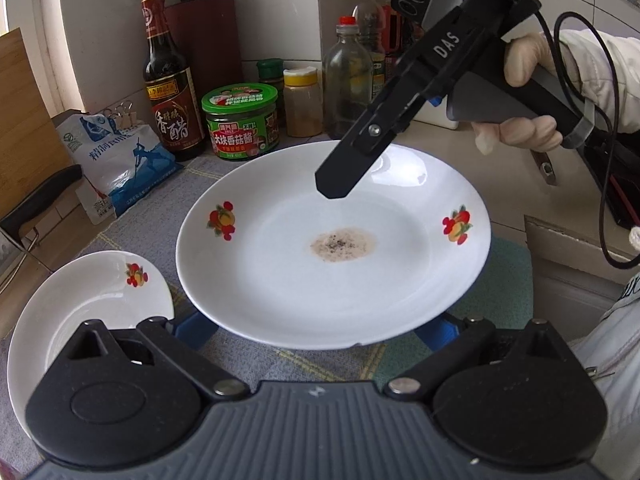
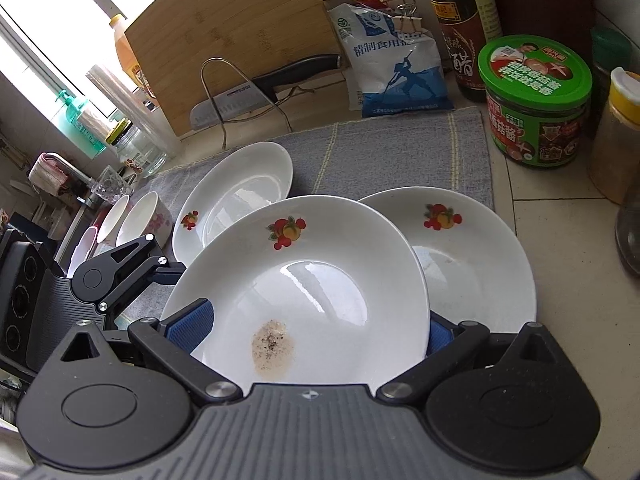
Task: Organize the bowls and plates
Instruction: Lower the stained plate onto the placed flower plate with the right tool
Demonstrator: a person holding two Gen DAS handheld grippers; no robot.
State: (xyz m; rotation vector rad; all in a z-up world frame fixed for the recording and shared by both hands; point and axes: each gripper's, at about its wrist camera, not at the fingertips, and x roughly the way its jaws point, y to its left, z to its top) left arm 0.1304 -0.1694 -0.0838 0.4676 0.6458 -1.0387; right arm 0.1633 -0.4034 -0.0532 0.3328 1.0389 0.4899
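A white plate with fruit prints and a speckled stain [image 1: 340, 240] is held up above the grey mat. My left gripper [image 1: 316, 332] sits at its near rim, blue pads under the edge; whether it grips is hidden. My right gripper [image 2: 308, 332] is shut on the same plate [image 2: 312, 280], pads either side of the rim; its black finger [image 1: 348, 168] hangs over the plate's far side. A second plate [image 2: 480, 264] lies underneath to the right. A third plate [image 2: 236, 188] lies behind left, also showing in the left wrist view [image 1: 88, 300].
Grey mat [image 2: 400, 148] covers the counter. Vinegar bottle [image 1: 170, 80], green-lidded jar [image 1: 242, 124], spice jars and a salt bag [image 1: 120, 160] stand behind. A cutting board and knife rack [image 2: 240, 92] are at the back left. Two small bowls [image 2: 132, 220] sit far left.
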